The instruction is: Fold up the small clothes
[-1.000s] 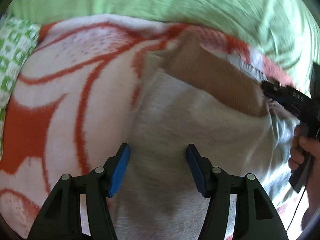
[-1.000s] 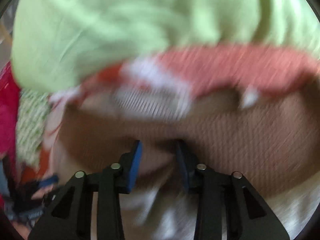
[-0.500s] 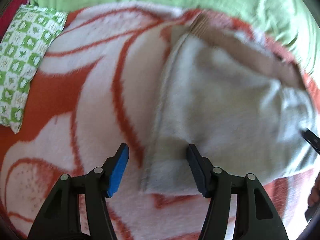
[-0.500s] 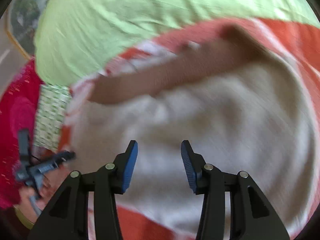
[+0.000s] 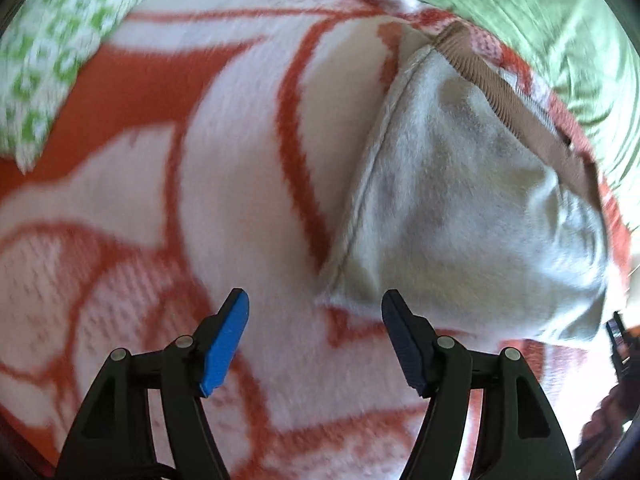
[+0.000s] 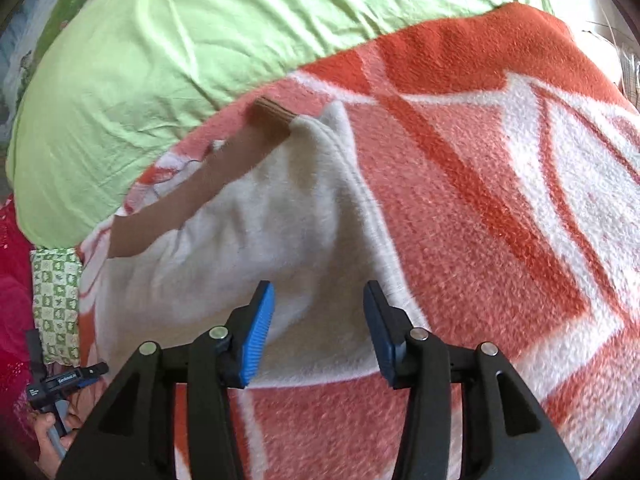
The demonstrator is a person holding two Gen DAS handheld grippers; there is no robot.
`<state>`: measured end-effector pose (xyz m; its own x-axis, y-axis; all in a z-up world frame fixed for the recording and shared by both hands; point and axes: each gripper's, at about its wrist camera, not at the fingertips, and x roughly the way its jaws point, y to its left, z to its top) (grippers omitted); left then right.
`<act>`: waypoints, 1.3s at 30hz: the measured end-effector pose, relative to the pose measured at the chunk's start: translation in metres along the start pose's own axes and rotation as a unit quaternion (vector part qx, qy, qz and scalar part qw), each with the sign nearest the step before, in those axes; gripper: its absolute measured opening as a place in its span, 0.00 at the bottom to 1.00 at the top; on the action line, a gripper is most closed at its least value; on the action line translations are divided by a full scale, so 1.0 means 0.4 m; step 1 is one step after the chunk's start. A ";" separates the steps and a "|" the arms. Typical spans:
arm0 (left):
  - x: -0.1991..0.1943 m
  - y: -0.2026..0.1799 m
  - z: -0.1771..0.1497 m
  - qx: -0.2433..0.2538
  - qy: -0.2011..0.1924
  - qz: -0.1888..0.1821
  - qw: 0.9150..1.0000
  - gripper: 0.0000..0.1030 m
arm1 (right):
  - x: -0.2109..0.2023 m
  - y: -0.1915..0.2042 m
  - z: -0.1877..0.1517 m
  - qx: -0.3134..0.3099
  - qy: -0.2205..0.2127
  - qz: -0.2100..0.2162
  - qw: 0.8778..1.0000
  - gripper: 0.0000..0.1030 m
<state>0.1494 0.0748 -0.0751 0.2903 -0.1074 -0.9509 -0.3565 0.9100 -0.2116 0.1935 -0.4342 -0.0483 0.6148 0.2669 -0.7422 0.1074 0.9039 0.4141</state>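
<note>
A small off-white fleece garment (image 5: 460, 200) with a brown ribbed band (image 5: 520, 112) lies folded on the orange-and-white blanket (image 5: 200, 160). My left gripper (image 5: 314, 320) is open and empty, just in front of the garment's near left corner. In the right wrist view the garment (image 6: 248, 248) lies ahead and left, its brown band (image 6: 208, 176) at the far side. My right gripper (image 6: 318, 320) is open and empty, hovering over the garment's near edge. The left gripper also shows in the right wrist view (image 6: 64, 380) at the lower left, held in a hand.
A light green sheet (image 6: 200, 40) covers the bed behind the blanket (image 6: 500, 200). A green-and-white checked cloth (image 5: 52, 60) lies at the left, also in the right wrist view (image 6: 56, 300). Red fabric (image 6: 12, 280) lies at the far left.
Both grippers have pulled back from the garment. The brown part, broadly exposed a second ago, now shows only as a narrow band at the garment's far edge.
</note>
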 end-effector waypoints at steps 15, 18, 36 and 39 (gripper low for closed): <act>0.069 0.053 -0.018 -0.133 0.004 -0.076 0.988 0.68 | 0.016 0.143 -0.099 -0.042 0.044 0.058 0.996 0.51; 0.075 0.049 0.012 -0.136 -0.007 -0.081 0.987 0.52 | 0.022 0.148 -0.103 -0.042 0.048 0.060 0.996 0.51; -0.105 -0.260 0.030 0.054 -0.105 -0.106 0.987 0.13 | 0.037 0.157 -0.041 -0.027 0.053 0.090 0.994 0.51; -0.082 -0.213 0.040 0.023 -0.101 -0.087 0.991 0.13 | 0.043 0.178 -0.022 -0.034 0.050 0.101 0.993 0.51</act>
<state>0.1844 0.0073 -0.0224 0.5172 -0.1871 -0.8352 -0.2455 0.9024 -0.3541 0.2047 -0.3622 -0.0361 0.5368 0.4734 -0.6984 -0.0646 0.8484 0.5254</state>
